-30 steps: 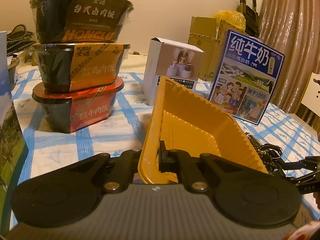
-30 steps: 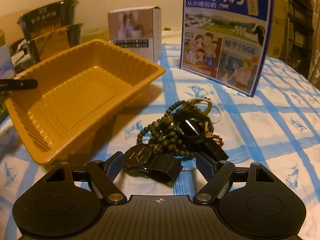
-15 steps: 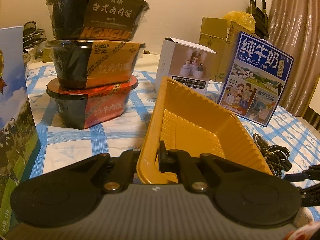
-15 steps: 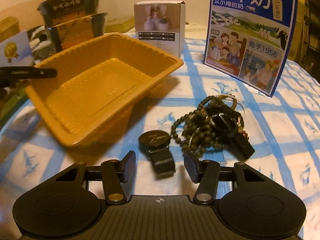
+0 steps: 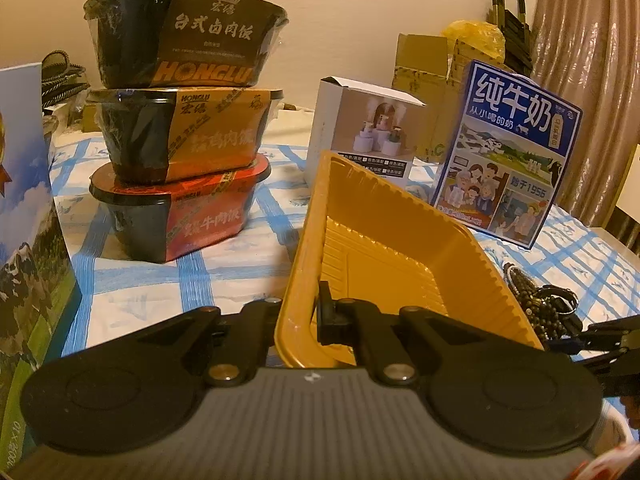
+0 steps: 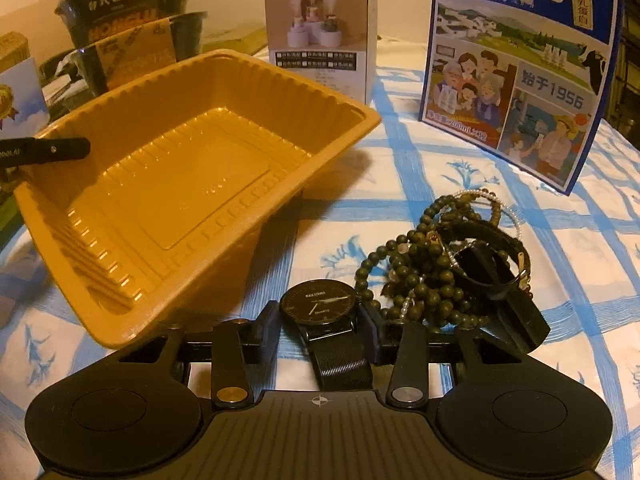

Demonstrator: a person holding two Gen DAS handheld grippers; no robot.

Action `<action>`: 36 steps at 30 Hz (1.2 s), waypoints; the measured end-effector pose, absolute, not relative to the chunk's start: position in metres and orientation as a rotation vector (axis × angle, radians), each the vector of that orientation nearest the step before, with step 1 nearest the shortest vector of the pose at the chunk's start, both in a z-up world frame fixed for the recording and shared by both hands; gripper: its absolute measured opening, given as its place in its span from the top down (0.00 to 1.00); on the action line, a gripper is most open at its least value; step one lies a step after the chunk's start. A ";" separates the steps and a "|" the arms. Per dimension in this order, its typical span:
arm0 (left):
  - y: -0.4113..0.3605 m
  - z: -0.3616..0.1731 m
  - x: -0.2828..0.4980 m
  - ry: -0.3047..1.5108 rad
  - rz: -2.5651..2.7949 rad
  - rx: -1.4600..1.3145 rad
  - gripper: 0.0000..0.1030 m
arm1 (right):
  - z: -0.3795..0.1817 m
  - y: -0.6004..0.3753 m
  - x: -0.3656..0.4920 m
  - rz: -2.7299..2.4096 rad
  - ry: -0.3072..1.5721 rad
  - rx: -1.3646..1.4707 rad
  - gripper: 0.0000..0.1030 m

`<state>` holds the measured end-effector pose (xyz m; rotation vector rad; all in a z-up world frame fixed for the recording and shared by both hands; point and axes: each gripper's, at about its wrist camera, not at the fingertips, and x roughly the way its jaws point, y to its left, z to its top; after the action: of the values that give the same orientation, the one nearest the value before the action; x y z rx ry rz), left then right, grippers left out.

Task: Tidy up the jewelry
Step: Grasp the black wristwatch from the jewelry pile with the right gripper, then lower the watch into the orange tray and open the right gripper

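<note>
At the bottom centre of the right wrist view, the right gripper (image 6: 320, 320) clamps the black watch (image 6: 318, 307), strap running back toward the camera. The yellow tray (image 6: 340, 104), apparently tilted, sits upper left, its rim pinched by the left gripper (image 5: 298, 312).

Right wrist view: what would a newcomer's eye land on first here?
The black watch, pinched between the right gripper fingers at the bottom centre. Left of it sits the tilted, empty yellow tray, its near rim clamped by the left gripper. To the watch's right lies a tangle of green bead bracelets on the blue-checked tablecloth.
</note>
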<state>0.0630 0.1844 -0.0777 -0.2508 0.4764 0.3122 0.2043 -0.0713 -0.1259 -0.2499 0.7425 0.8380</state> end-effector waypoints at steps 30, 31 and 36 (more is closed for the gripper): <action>0.181 -0.080 0.062 0.480 0.310 -0.240 0.96 | -0.084 -0.018 0.157 0.961 0.693 -0.179 0.59; 0.181 -0.080 0.062 0.481 0.309 -0.238 0.96 | -0.082 -0.019 0.158 0.959 0.685 -0.174 0.59; 0.182 -0.080 0.064 0.480 0.313 -0.240 0.96 | -0.071 -0.040 0.165 0.930 0.665 -0.113 0.59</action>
<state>0.0639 0.1818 -0.0800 -0.2399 0.4802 0.3132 0.1645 -0.0396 -0.0706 -0.1129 0.6653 0.9304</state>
